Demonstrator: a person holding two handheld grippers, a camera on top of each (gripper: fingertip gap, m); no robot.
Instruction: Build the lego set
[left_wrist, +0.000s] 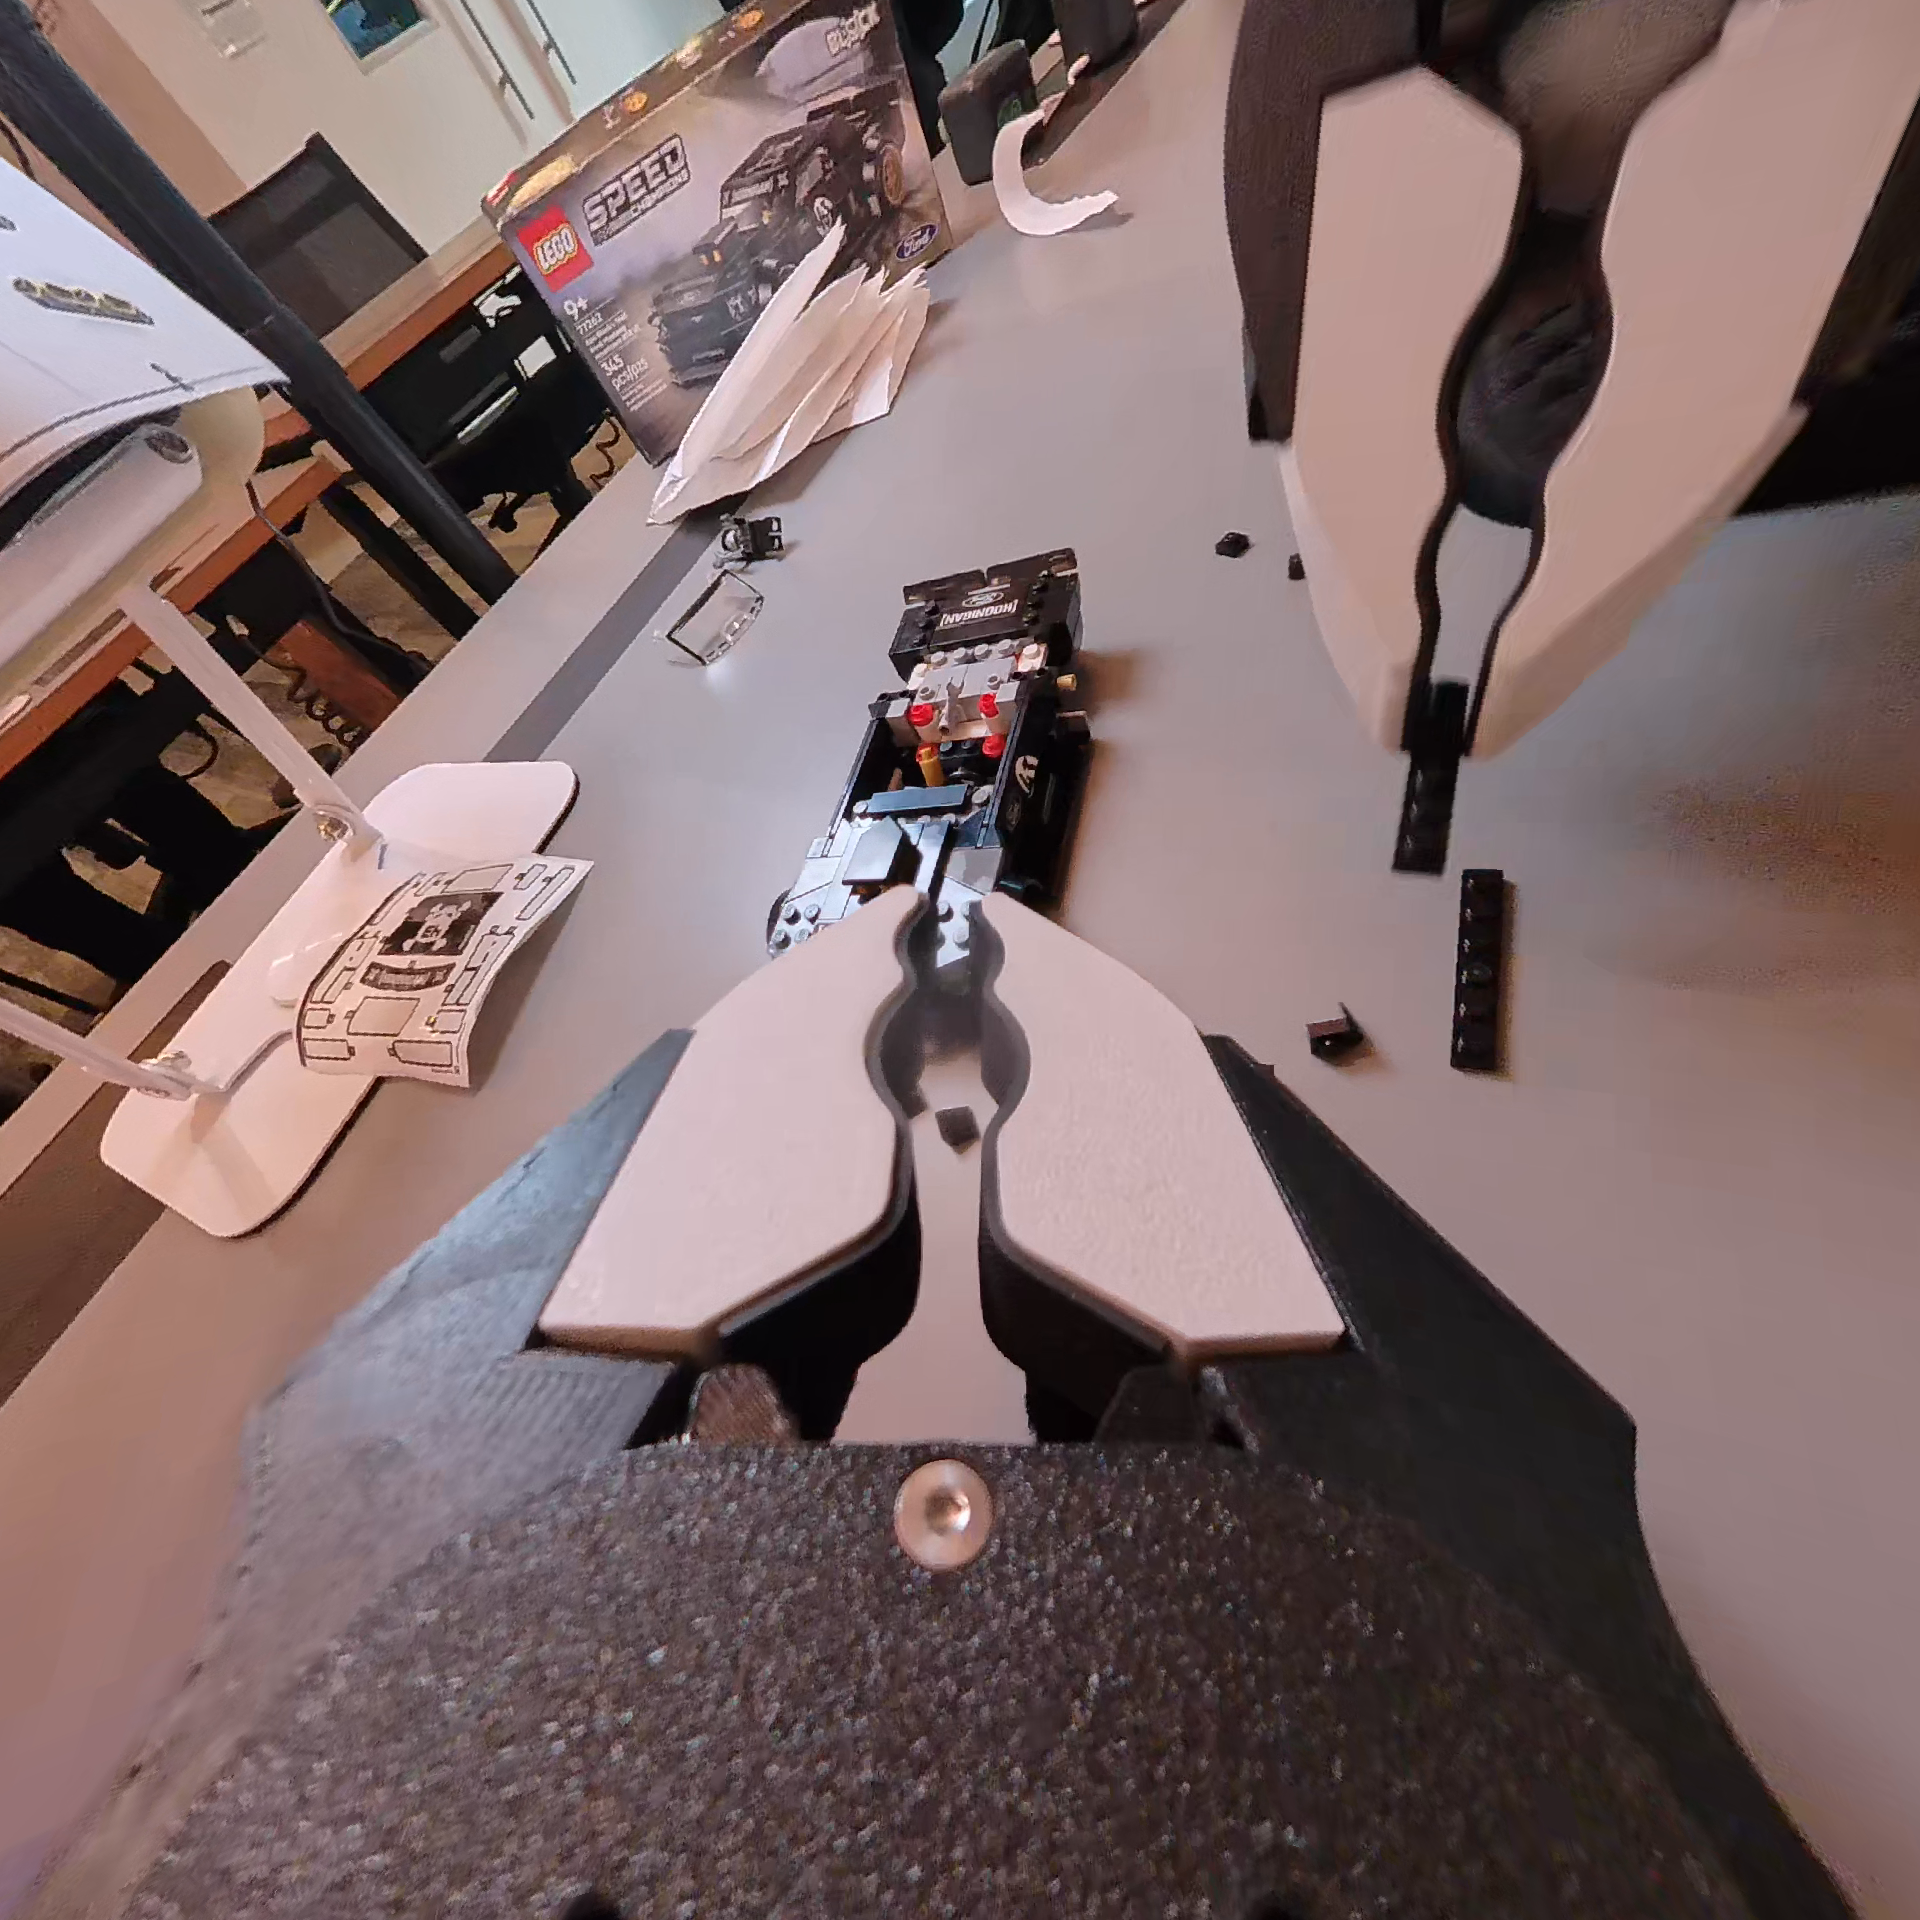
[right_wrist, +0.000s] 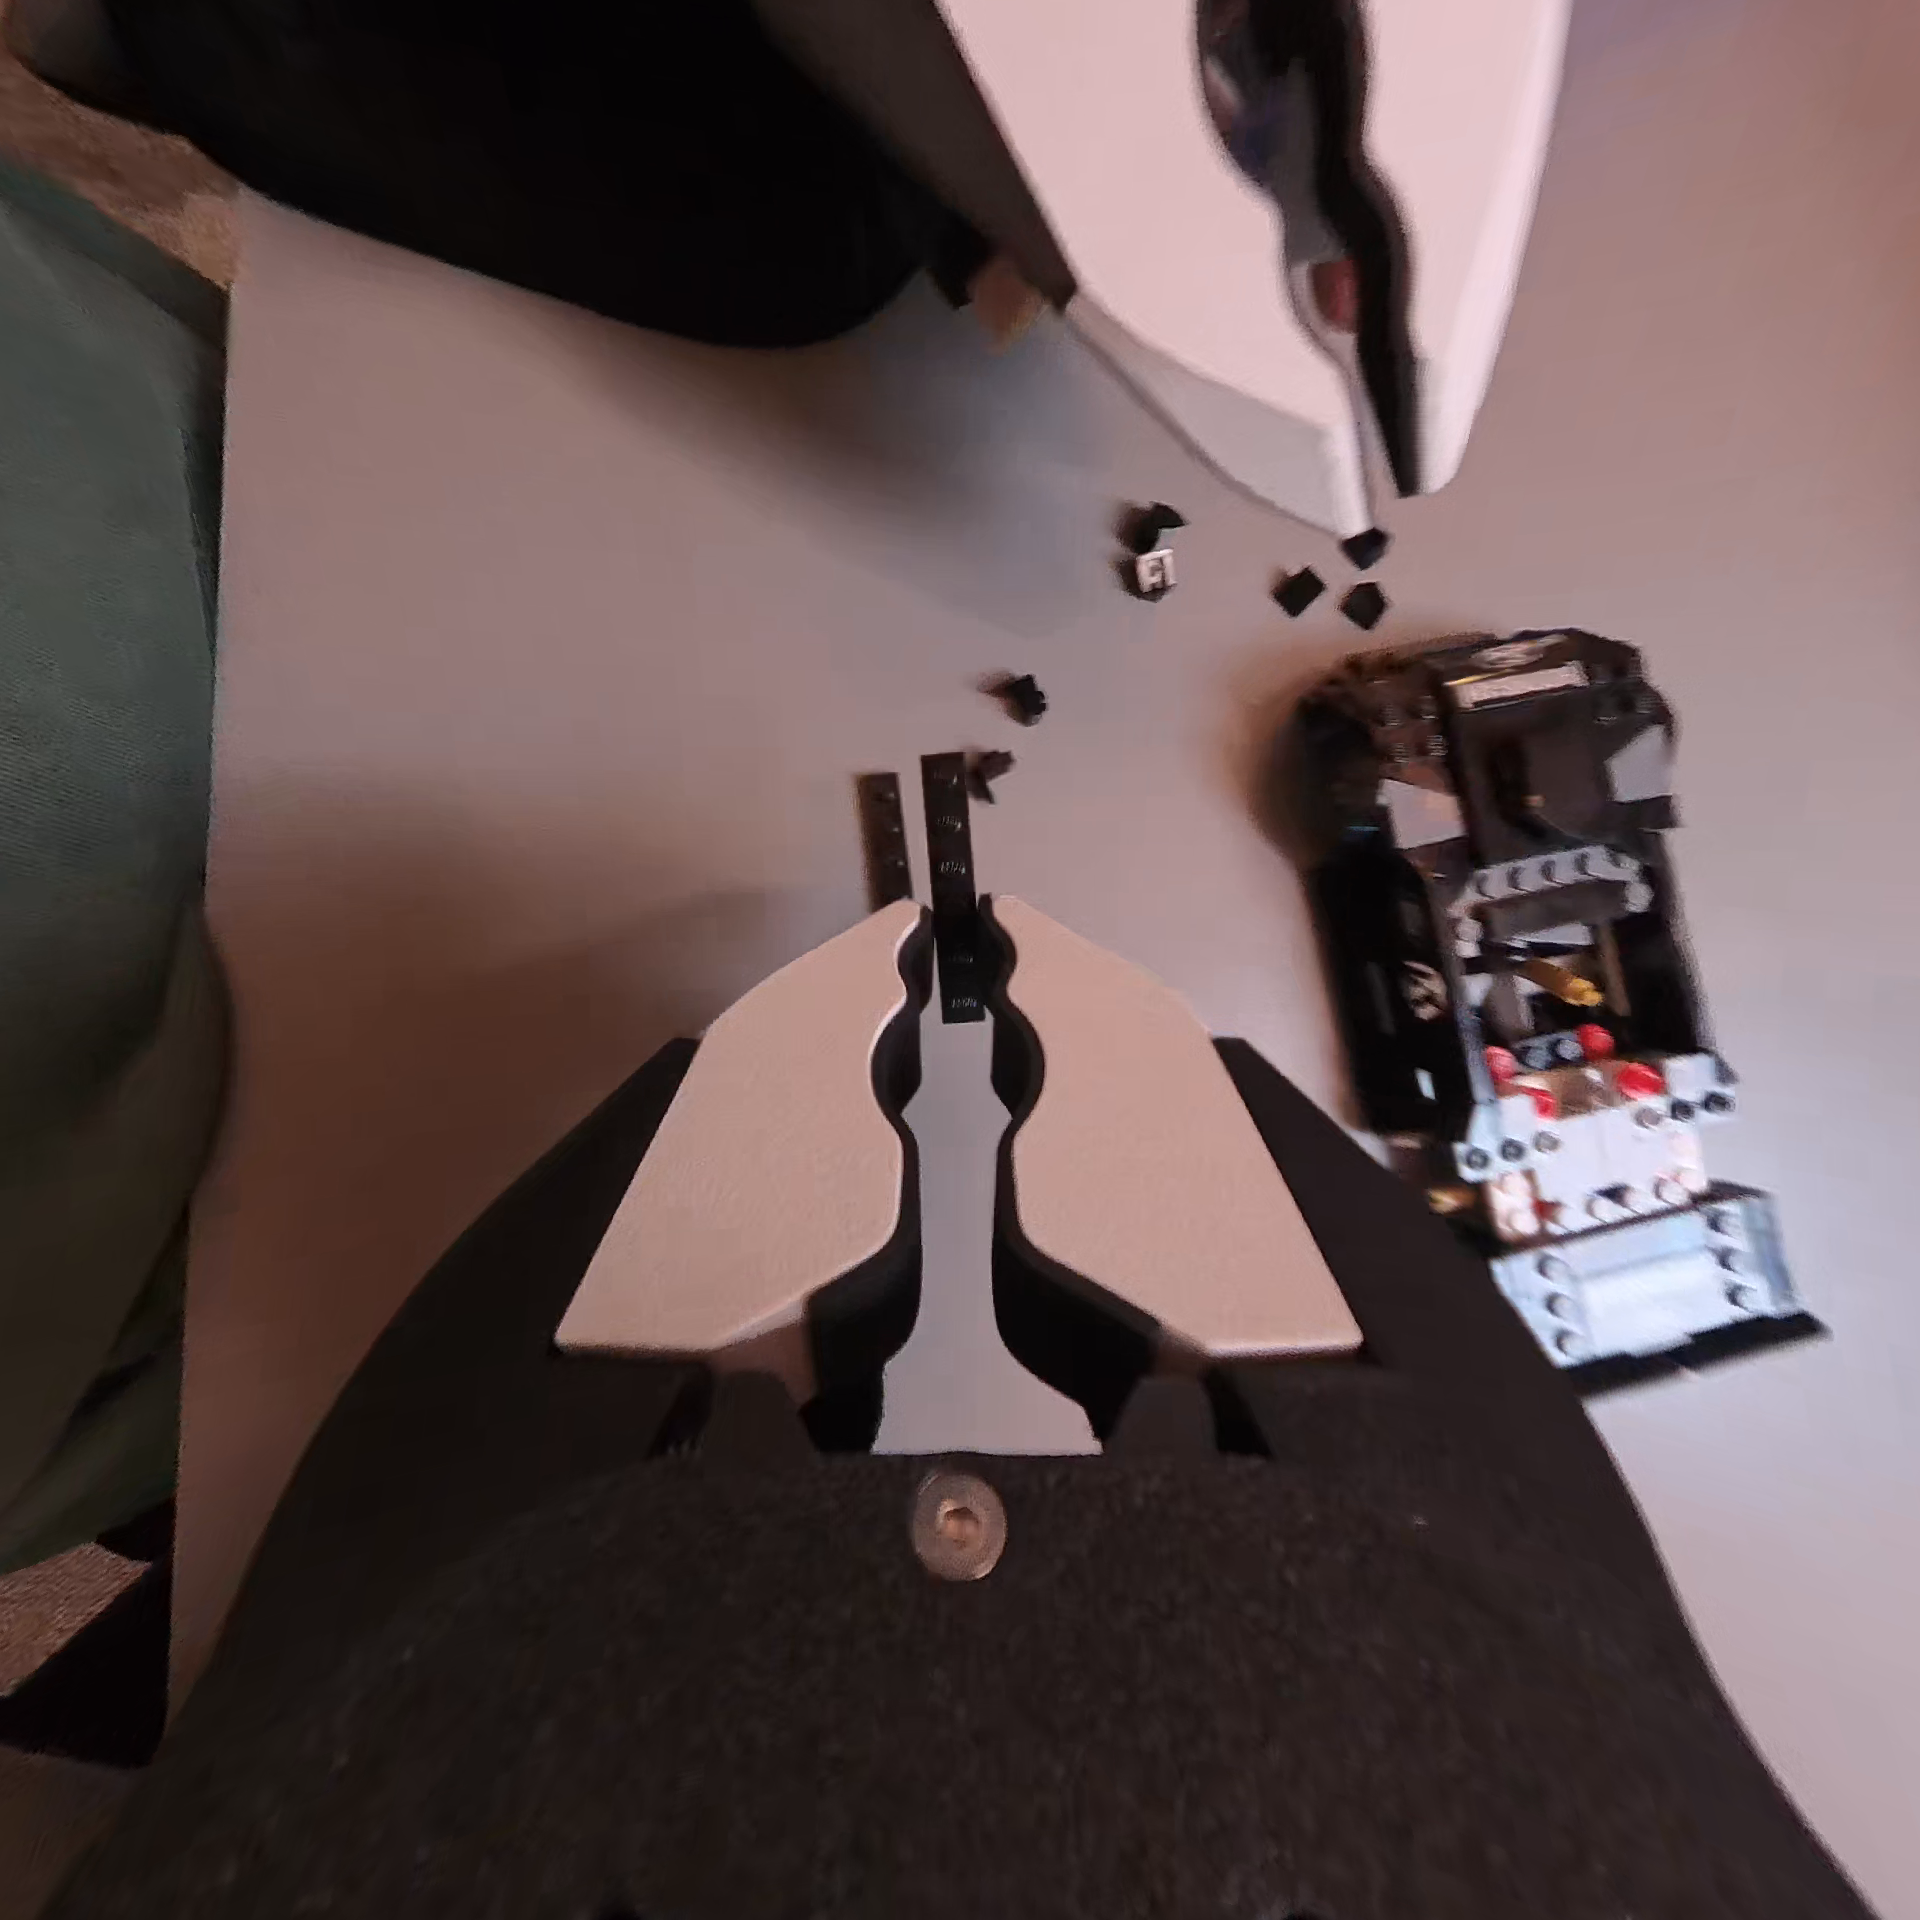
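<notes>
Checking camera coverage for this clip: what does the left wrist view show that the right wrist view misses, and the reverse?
Left only: set box, torn paper bags, sticker sheet, clear windscreen piece.
Right only: a green sleeve and a cluster of small black pieces.
Both: the part-built car, the right gripper shut on a long black plate, a second plate on the table.

The left wrist view is taken from behind the left gripper (left_wrist: 948, 914), low over the grey table (left_wrist: 1143, 436), facing along it toward the lego box (left_wrist: 717, 239). The right wrist view is taken from behind the right gripper (right_wrist: 956, 914), higher up and aimed steeply down at the tabletop. Shared by both views are the part-built black lego car (left_wrist: 956, 769), a long black plate (left_wrist: 1480, 966) and the opposite gripper, seen close.
</notes>
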